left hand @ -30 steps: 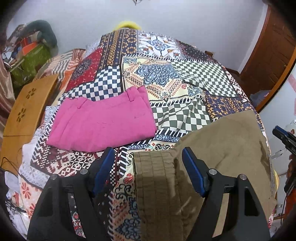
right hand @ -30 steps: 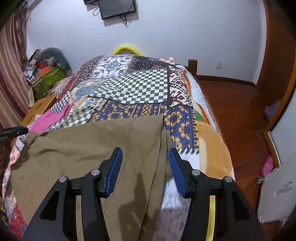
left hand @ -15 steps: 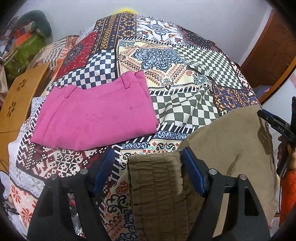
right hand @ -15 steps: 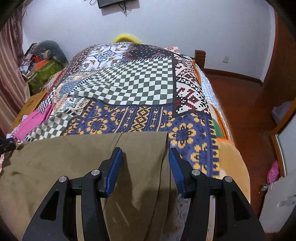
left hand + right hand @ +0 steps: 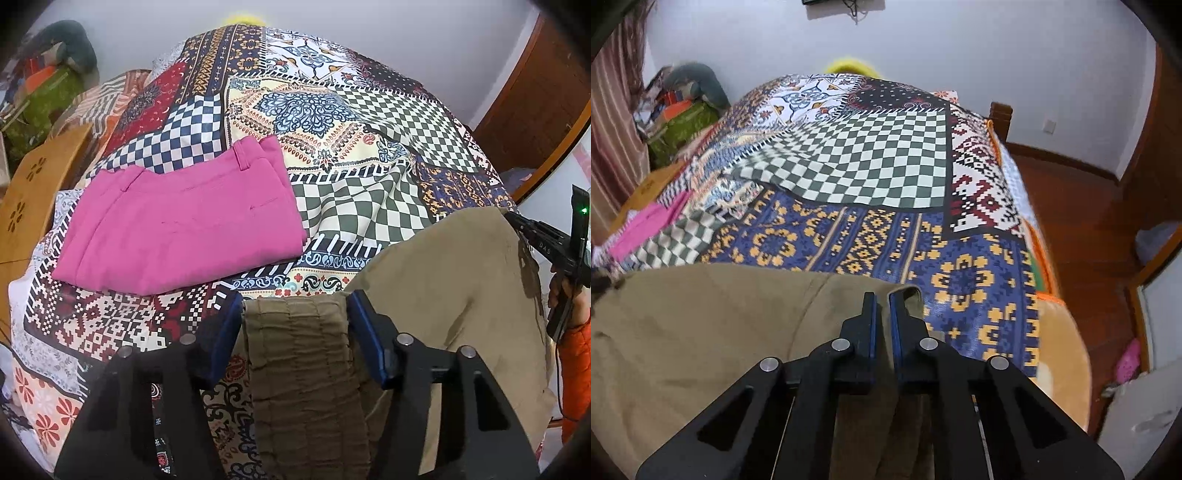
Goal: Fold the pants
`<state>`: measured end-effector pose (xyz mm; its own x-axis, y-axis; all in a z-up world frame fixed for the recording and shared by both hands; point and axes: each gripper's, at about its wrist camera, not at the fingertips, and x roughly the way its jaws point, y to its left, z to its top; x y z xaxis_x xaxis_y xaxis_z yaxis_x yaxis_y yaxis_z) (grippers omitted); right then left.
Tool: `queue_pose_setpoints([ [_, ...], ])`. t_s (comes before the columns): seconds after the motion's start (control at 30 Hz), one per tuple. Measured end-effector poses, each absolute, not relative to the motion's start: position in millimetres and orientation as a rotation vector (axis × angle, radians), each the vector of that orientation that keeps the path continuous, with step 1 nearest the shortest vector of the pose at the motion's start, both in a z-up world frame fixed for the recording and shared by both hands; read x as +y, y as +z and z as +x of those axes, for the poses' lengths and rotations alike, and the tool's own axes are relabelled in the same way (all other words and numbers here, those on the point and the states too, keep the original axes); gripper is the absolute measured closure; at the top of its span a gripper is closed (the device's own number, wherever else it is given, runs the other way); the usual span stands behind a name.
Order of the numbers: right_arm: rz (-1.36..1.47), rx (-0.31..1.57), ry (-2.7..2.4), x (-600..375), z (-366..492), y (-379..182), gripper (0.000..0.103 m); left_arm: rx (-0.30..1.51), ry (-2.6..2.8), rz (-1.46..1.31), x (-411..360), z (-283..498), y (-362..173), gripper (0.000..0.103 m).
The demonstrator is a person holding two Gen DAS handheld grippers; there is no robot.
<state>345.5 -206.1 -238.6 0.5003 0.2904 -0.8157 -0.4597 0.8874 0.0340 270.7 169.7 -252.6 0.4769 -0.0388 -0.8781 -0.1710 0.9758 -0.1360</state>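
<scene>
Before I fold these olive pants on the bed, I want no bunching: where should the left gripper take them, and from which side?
Take the olive pants at the ribbed elastic waistband, coming down from the near bed edge. That thick, flat band already lies between the left gripper's closing jaws. The right gripper has pinched the hem end, so lifting both keeps the cloth taut.

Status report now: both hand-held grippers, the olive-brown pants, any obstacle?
Right hand-held gripper just closed on olive-brown pants hem. Left hand-held gripper closing, waistband between pads. Folded pink pants lie apart; nothing blocks.
</scene>
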Motion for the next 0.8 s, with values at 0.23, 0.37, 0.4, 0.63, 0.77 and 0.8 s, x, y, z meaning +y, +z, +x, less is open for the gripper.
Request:
queue_pose_setpoints([
  [0.23, -0.165, 0.978, 0.469, -212.6, 350.1, -242.0, 0.097, 1.070, 0.082, -0.208, 170.0, 269.6, -252.6, 0.045],
  [0.37, -0.071, 1.042, 0.488, -218.9, 359.7, -244.2, 0.096, 1.072, 0.083, -0.188, 167.5, 269.6, -253.4, 0.045],
  [0.4, -0.076, 1.045, 0.491, -217.5, 360.5, -244.6, 0.095, 1.072, 0.084, -0.183, 166.8, 269.8, -253.6, 0.045],
  [0.63, -0.047, 1.082, 0.514, -213.3, 365.0, -245.8, 0.084, 1.072, 0.083, -0.184, 167.0, 269.7, -254.4, 0.045],
  [0.77, -0.052, 1.067, 0.529, -212.5, 360.2, -245.2, 0.081, 1.073, 0.082, -0.184, 167.3, 269.6, -254.8, 0.045],
  [0.8, -0.055, 1.065, 0.531, -211.9, 360.6, -246.7, 0.081, 1.072, 0.082, -0.185, 167.4, 269.6, -254.8, 0.045],
])
